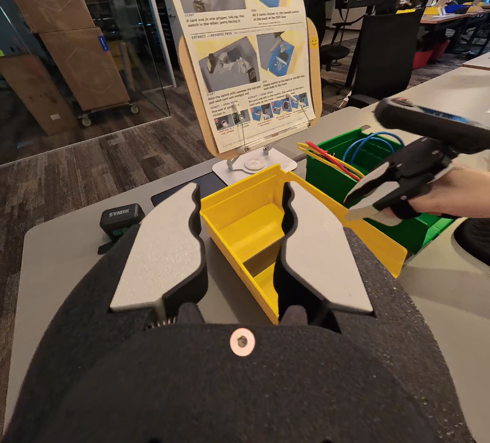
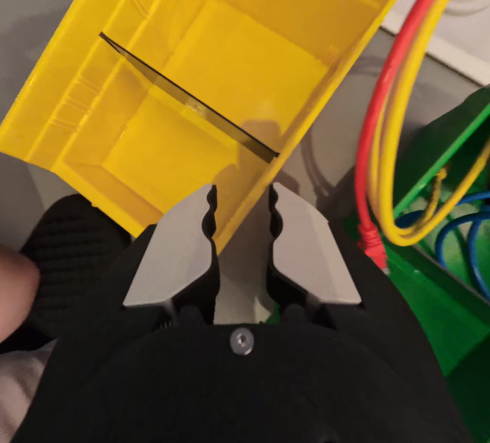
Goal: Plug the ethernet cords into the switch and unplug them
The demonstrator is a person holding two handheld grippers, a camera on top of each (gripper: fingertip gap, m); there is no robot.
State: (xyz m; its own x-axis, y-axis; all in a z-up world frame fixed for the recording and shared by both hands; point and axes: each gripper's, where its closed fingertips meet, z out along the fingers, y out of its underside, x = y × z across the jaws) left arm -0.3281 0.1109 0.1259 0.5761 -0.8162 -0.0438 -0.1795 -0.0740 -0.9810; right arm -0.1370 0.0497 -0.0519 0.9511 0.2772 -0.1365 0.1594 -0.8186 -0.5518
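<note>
Both your left gripper (image 1: 240, 192) and right gripper (image 2: 242, 195) have fingers spread, holding nothing. The cords (image 2: 371, 138) hang from the green bin (image 1: 331, 178) beside the empty yellow bin (image 1: 238, 204); the switch isn't visible. Reach right, pinching a cord just behind its plug.

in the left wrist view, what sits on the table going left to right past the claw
small black device → yellow bin, seen between the open left claw's fingers → green bin with red, yellow and blue cords → right claw, held in a hand at the right edge.
</note>
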